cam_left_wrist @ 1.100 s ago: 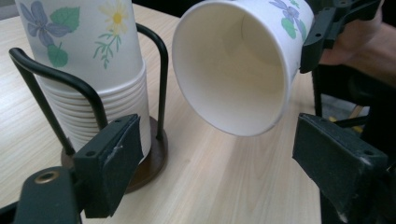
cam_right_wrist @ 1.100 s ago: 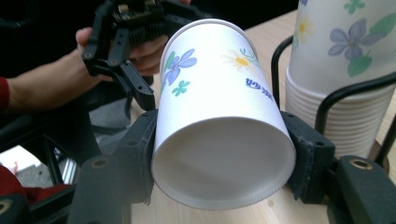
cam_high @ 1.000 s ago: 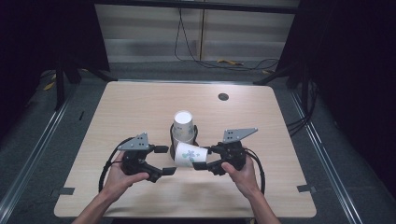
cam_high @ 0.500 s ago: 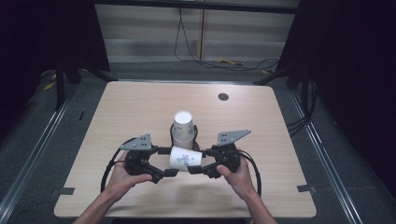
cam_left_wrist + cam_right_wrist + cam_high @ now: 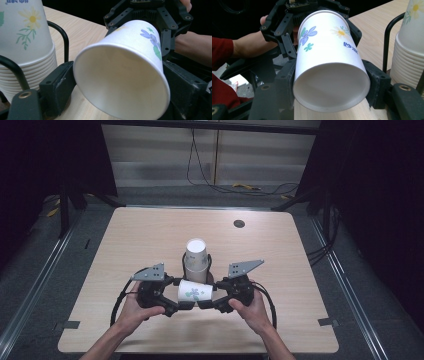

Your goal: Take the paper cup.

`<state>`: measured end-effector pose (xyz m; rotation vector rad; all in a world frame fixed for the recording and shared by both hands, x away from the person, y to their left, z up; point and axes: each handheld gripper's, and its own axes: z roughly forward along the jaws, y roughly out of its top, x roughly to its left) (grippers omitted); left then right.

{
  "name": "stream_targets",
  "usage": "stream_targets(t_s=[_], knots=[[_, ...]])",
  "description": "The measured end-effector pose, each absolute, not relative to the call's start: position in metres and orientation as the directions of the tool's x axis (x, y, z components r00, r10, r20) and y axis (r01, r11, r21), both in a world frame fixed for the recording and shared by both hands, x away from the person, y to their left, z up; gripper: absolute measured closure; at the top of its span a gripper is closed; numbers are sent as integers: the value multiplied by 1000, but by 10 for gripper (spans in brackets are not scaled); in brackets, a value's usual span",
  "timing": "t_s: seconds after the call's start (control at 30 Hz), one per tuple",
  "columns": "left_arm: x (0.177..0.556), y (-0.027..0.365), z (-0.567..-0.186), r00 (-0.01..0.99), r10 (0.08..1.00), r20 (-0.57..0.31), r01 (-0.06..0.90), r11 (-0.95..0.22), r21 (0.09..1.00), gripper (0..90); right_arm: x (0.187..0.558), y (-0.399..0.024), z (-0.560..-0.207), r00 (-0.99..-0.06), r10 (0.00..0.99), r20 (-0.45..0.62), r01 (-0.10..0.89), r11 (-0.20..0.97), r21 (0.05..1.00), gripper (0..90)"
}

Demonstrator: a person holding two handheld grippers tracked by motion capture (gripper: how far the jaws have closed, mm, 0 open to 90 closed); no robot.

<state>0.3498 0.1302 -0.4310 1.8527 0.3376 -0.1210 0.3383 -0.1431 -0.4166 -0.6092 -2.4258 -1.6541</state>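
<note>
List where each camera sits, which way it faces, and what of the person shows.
High view: above the near edge, looking forward and down on the table; forearms, both hands.
Left gripper view: on the left tool, looking into the cup mouth; the other hand beyond.
Right gripper view: on the right tool, facing the cup's base; the other hand, a red sleeve.
Shared: cup and cup stack.

one loose paper cup (image 5: 194, 293), one cup stack (image 5: 196, 260), two grippers
</note>
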Motion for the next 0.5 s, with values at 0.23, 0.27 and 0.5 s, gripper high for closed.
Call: stream_targets(t_s=[0.23, 0.27, 0.5], knots=[[349, 132, -430, 953, 162, -257, 291, -249, 923, 196, 338, -144, -417, -906, 243, 346, 408, 287, 867, 371], [349, 132, -430, 953, 156, -261, 294, -243, 925, 206, 338, -145, -417, -907, 239, 348, 408, 284, 868, 372], [350, 133, -429, 947, 149, -283, 311, -220, 925, 202, 338, -143, -417, -910, 229, 344, 402, 298, 866, 370]])
